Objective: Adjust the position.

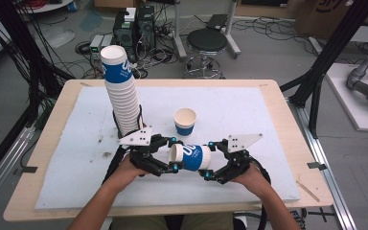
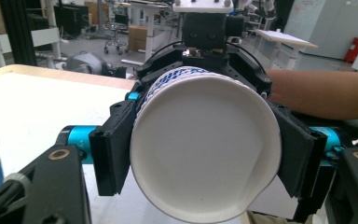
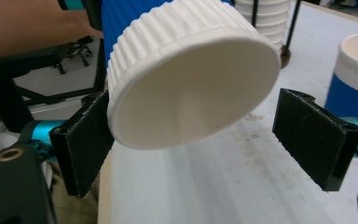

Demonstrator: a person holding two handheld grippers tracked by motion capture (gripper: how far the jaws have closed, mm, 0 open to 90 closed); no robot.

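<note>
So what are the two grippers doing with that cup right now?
Left gripper shut on sideways cup, rim end. Right gripper open around its base. Upright cup and cup stack behind, not in the way.

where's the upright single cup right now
In the high view the upright cup stands alone mid-table, right of the tall cup stack, just beyond the sideways cup.

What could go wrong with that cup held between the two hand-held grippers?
The left hand-held gripper squeezes the sideways cup at its soft rim, so it may crumple. The right hand-held gripper looks open around the base; a slip would drop it. The tall cup stack stands close by and could be knocked over.
</note>
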